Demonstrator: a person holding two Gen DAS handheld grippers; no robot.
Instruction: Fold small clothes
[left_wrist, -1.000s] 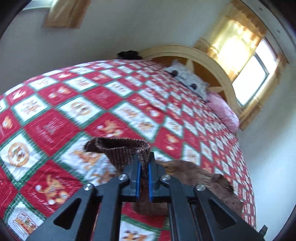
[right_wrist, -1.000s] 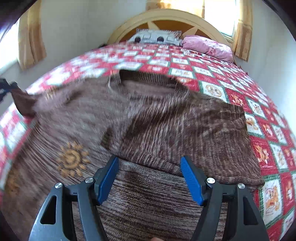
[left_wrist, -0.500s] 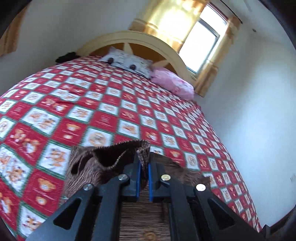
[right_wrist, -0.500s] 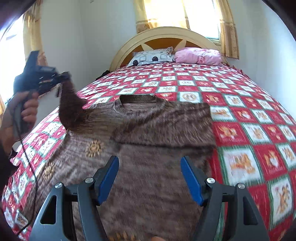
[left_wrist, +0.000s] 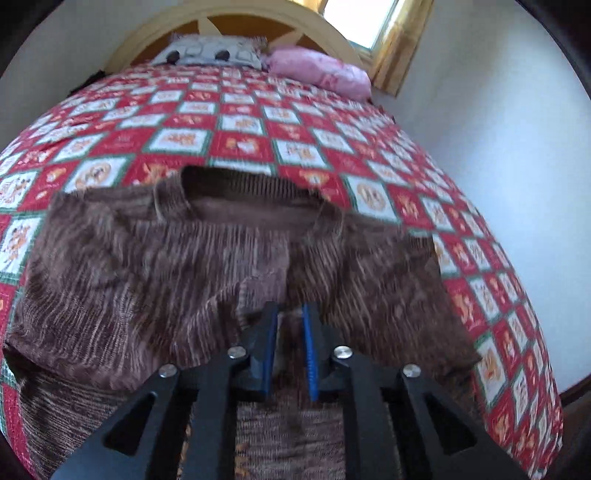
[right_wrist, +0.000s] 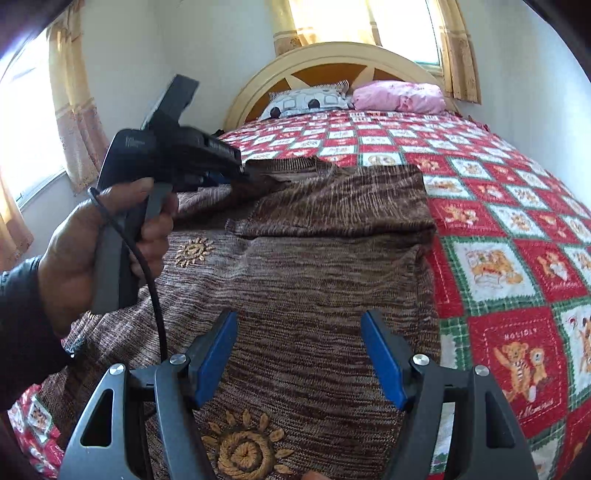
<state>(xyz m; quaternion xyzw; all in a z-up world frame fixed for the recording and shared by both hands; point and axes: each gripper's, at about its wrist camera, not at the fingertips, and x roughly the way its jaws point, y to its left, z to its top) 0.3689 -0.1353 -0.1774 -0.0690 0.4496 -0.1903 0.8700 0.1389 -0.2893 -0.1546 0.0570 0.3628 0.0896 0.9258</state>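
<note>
A brown knit sweater (right_wrist: 314, 280) with embroidered sun flowers lies front up on the bed, collar toward the headboard. Its right sleeve is folded across the chest. My left gripper (left_wrist: 290, 325) is shut on the left sleeve's cuff (left_wrist: 284, 321) and holds it over the middle of the sweater (left_wrist: 147, 266); the right wrist view shows the left gripper (right_wrist: 240, 171) from the side, held by a hand. My right gripper (right_wrist: 299, 354) is open and empty, low over the sweater's lower body.
The bed has a red, white and green checked quilt (right_wrist: 517, 229). A grey pillow (right_wrist: 306, 103) and a pink pillow (right_wrist: 399, 96) lie by the curved wooden headboard (right_wrist: 343, 59). Curtained windows and white walls surround the bed.
My left gripper has carried the left sleeve from the bed's left side inward over the sweater's chest. My right gripper has stayed open and drawn back toward the hem.
</note>
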